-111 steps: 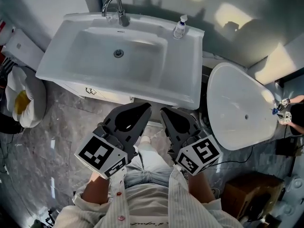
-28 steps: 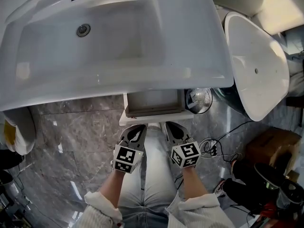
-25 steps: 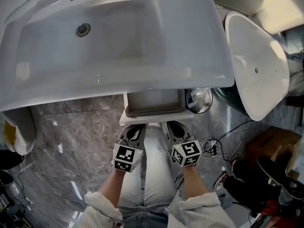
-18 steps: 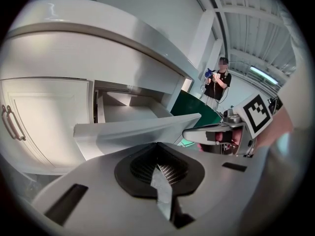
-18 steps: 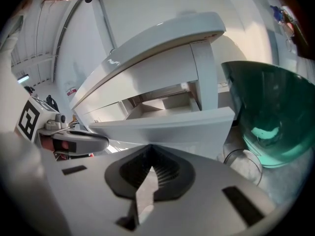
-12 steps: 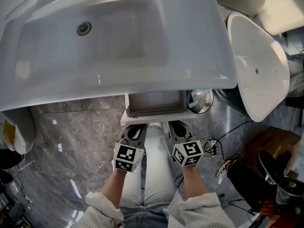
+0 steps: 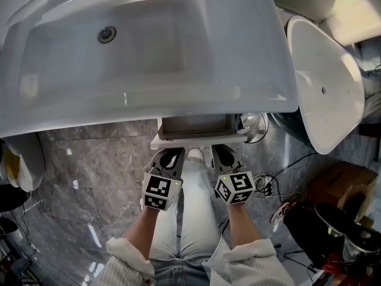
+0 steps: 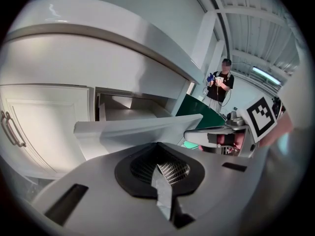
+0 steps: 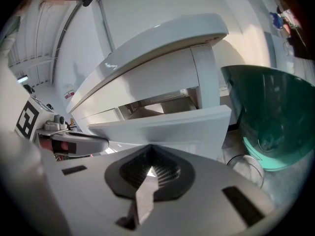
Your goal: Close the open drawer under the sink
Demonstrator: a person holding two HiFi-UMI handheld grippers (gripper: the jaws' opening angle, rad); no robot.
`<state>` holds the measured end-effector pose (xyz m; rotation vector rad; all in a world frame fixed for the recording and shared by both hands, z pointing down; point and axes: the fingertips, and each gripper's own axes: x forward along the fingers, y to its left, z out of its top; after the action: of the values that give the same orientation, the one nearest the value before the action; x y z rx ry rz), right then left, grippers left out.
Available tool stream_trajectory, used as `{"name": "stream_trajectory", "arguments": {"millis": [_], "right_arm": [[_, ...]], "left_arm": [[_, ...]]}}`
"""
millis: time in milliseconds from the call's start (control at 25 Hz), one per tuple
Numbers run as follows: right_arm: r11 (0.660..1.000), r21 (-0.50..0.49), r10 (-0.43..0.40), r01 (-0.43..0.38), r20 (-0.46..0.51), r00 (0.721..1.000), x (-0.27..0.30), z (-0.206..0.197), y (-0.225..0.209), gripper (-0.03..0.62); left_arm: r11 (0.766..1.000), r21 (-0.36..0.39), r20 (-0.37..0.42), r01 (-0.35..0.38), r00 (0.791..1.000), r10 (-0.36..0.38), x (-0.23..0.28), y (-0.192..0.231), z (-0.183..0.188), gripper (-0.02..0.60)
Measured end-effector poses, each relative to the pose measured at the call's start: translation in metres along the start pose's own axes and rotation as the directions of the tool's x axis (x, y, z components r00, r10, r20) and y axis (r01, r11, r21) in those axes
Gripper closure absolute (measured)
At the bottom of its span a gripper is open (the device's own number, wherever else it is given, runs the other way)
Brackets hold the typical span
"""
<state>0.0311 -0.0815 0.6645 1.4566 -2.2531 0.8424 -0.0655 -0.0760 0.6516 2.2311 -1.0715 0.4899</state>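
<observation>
The white drawer (image 7: 196,127) stands open under the front rim of the white sink (image 7: 149,46), its inside looking bare. Both grippers are held side by side just in front of the drawer's front panel (image 7: 197,140). My left gripper (image 7: 171,155) is shut with nothing in it, its tips at the panel's left part. My right gripper (image 7: 221,152) is also shut and empty, at the panel's right part. In the left gripper view the panel (image 8: 138,129) fills the space right ahead of the left gripper (image 8: 160,145). The right gripper (image 9: 150,149) faces the same panel (image 9: 162,122).
A white oval toilet lid (image 7: 324,82) and a green bin (image 9: 275,112) stand to the right. A cabinet door with a metal handle (image 8: 10,129) is left of the drawer. Cables (image 7: 268,186) and a cardboard box (image 7: 339,189) lie on the marble floor. A person (image 8: 221,85) stands further off.
Both grippers have edged forward to the drawer's front panel. The drawer shows a little less of its inside under the sink rim than a second ago.
</observation>
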Motion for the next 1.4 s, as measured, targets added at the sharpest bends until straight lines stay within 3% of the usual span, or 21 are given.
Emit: {"name": "stream_trajectory", "arguments": {"millis": [440,640,840,1400], "right_arm": [[1.0,-0.023,0.018,-0.018,0.01,1.0,0.018,0.017,-0.003,0.585],[0.999,-0.034,0.015,-0.014,0.014,1.0,0.027,0.027,-0.005,0.585],[1.0,-0.021,0.005,-0.004,0.03,1.0,0.035,0.034,-0.008,0.585],[0.999,-0.038,-0.006,0.009,0.061,0.998,0.06,0.06,-0.016,0.585]], "left_arm": [[0.995,0.097,0.0,-0.014,1.0,0.014,0.011,0.017,0.014,0.566],[0.996,0.086,0.007,-0.018,1.0,0.017,0.018,0.022,0.027,0.567],[0.987,0.156,0.008,-0.026,1.0,0.025,0.024,0.03,0.03,0.566],[0.983,0.177,0.05,-0.041,0.998,0.033,0.042,0.047,0.058,0.568]]}}
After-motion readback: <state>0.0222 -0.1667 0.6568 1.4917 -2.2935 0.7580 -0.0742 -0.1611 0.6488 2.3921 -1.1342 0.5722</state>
